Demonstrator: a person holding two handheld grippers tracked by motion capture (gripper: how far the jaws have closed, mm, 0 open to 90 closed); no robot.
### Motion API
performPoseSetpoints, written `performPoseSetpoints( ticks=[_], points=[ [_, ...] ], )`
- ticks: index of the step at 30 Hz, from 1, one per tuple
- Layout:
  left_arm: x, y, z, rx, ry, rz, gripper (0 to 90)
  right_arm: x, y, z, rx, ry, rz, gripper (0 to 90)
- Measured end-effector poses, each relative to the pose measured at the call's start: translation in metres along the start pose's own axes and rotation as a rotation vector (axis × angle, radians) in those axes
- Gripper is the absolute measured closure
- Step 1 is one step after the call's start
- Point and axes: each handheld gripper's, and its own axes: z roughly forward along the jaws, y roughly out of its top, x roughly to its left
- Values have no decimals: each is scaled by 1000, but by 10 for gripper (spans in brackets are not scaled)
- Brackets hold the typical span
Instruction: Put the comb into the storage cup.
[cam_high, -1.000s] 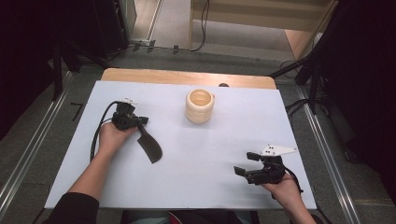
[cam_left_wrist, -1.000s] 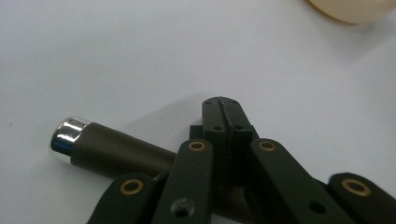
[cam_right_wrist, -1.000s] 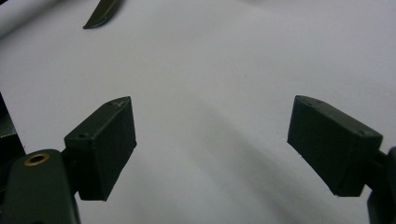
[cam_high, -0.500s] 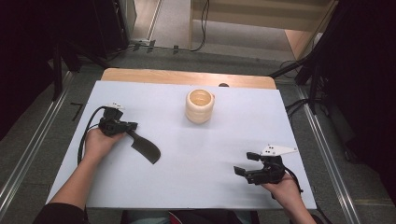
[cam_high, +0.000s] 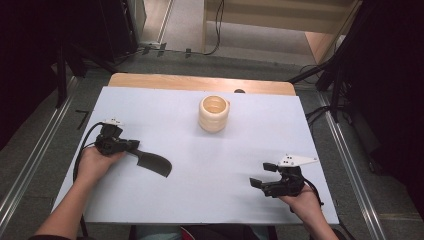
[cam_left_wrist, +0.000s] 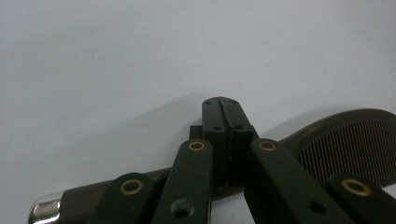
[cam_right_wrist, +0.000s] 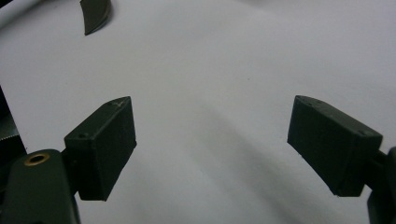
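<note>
Comb (cam_high: 152, 163): dark, flat, lies on the white table (cam_high: 240, 150) at the left, well apart from the cream cup (cam_high: 214, 114).
Left gripper (cam_high: 129, 146): jaws pressed together on the comb handle (cam_left_wrist: 116, 189).
Right gripper (cam_high: 262, 175): jaws wide apart, nothing between.
Handling: probably light, stiff, smooth; the fine teeth (cam_left_wrist: 345, 149) look fragile.
Best hold: the thick handle, I think.

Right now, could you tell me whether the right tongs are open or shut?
Open. In the right gripper view the right tongs have their jaws far apart with bare white table between them, holding nothing.
</note>
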Motion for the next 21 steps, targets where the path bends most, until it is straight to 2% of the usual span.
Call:
performPoseSetpoints(
  ticks=[4, 11, 16, 21],
  points=[
    [-1, -6, -5, 4, 2, 0, 900, 1, 1, 2, 2, 6, -4, 138],
    [-3, -24, -16, 2, -12, -24, 900, 1, 3, 4, 0, 12, -13, 137],
    [-13, -36, -23, 16, -32, -15, 900, 1, 6, 7, 3, 21, -22, 137],
    [-19, -41, -25, 21, -41, -11, 900, 2, 7, 9, 6, 26, -25, 138]
  ],
)
